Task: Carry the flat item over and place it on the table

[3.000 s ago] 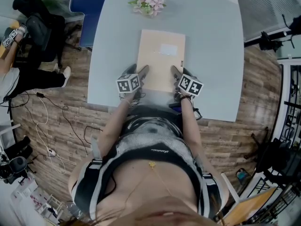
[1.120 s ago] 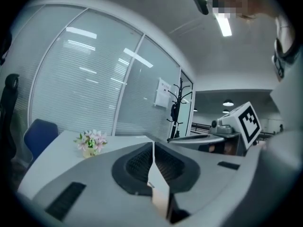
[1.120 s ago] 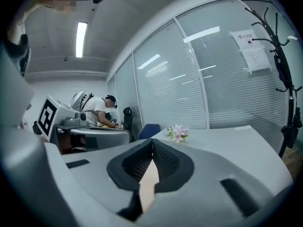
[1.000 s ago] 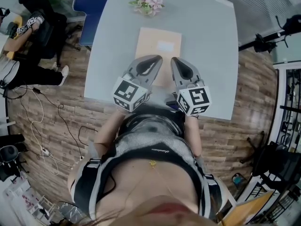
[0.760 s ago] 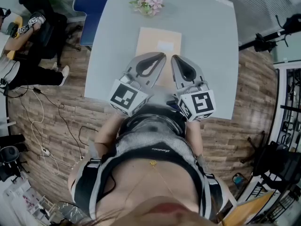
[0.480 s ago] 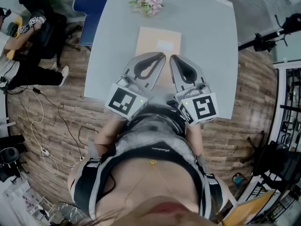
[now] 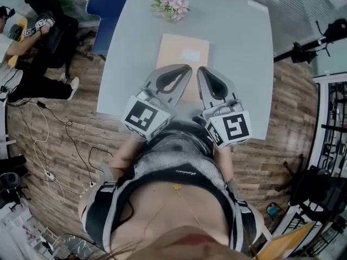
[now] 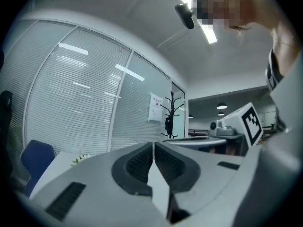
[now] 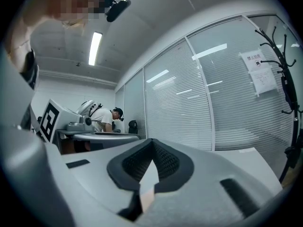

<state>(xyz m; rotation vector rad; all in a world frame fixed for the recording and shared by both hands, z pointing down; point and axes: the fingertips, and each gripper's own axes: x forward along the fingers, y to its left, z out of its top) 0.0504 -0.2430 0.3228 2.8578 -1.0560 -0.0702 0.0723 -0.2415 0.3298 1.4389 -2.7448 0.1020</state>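
The flat item is a tan envelope (image 7: pixel 181 52) with a white label, lying flat on the light grey table (image 7: pixel 241 47). Both grippers hover level above the table's near edge, over the envelope's near end and apart from it. My left gripper (image 7: pixel 187 68) is shut and holds nothing; in the left gripper view (image 8: pixel 153 145) its ribbed pads meet. My right gripper (image 7: pixel 200 70) is shut too, also bare in the right gripper view (image 9: pixel 151 142). Neither gripper view shows the envelope.
A small pink flower bunch (image 7: pixel 171 5) sits at the table's far end. A blue chair (image 7: pixel 105 3) stands at the far left corner. A seated person (image 7: pixel 21 34) and floor cables (image 7: pixel 54 145) are at left, a stand (image 7: pixel 303 50) at right.
Three seconds ago both grippers were low at the envelope's near edge. Since then they have lifted up toward the camera, empty, and have hardly moved lately. The envelope has stayed flat on the table.
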